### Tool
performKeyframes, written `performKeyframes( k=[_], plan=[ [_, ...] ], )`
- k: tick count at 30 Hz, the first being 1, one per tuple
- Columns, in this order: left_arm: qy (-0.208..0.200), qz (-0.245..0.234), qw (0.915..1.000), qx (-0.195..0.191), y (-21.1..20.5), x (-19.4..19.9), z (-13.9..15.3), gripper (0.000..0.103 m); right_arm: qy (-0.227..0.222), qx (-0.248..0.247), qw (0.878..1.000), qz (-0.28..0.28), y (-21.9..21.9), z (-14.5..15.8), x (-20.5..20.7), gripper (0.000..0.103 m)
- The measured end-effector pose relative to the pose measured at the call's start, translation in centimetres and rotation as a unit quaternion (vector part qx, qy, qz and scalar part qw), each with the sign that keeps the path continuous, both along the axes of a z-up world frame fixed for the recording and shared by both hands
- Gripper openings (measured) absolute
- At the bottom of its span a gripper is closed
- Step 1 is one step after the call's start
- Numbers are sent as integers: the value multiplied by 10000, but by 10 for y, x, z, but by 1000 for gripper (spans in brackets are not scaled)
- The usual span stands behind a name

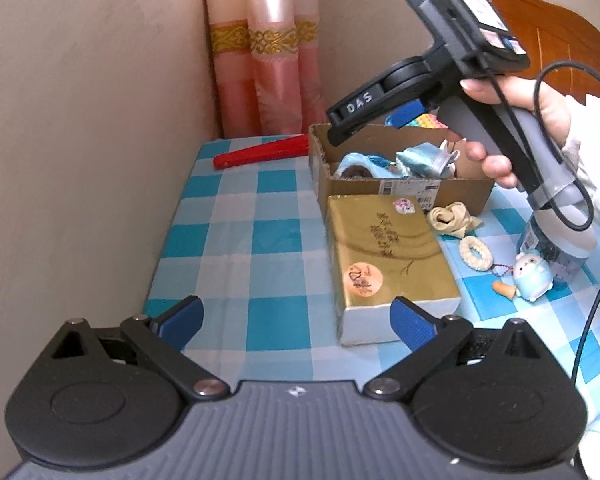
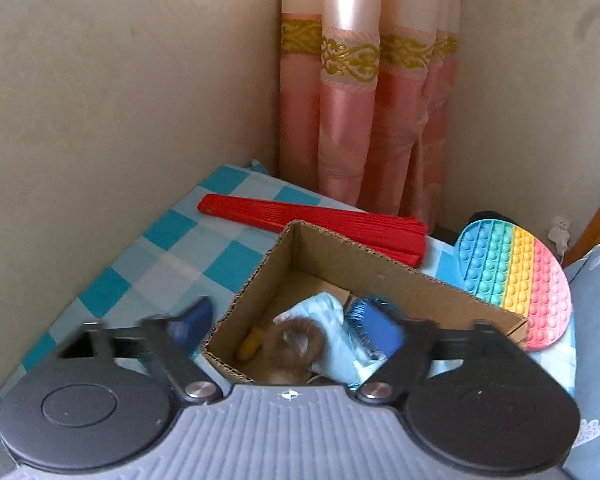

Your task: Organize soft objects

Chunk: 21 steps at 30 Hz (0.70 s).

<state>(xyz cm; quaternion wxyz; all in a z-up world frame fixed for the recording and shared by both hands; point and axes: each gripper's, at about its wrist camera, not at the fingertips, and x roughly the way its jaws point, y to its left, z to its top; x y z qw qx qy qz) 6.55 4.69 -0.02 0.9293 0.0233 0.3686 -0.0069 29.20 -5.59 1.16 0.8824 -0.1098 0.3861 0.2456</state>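
A cardboard box [image 1: 404,186] stands on the blue checked tablecloth [image 1: 236,216] and holds light blue cloth pieces [image 1: 420,158] and a brown scrunchie [image 2: 298,342]. On the cloth to its right lie a beige sock [image 1: 452,218], a white ring scrunchie [image 1: 475,254], a small plush toy [image 1: 534,276] and an orange earplug [image 1: 505,291]. My left gripper [image 1: 296,322] is open and empty, low over the cloth beside a gold box [image 1: 384,256]. My right gripper [image 2: 288,326] is open and empty above the box; it also shows in the left wrist view [image 1: 432,68].
A red folded fan [image 2: 320,220] lies behind the box near the pink curtain [image 2: 364,112]. A rainbow pop-it pad [image 2: 520,276] leans at the box's right. Walls close the left and back. A clear jar [image 1: 552,248] stands at the right.
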Motion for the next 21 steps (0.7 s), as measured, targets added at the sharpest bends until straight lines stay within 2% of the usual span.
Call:
performKeyframes(
  k=[4, 10, 21],
  plan=[
    [30, 87, 9999, -51, 4, -2, -2, 99, -76, -62, 9999, -34, -4, 4, -13, 103],
    [31, 153, 9996, -225, 6, -1, -6, 99, -56, -86, 9999, 57, -19, 16, -38, 103],
    [-3, 94, 9998, -198, 1, -4, -5, 100, -263, -22, 9996, 138, -58, 23, -106, 103]
  ],
)
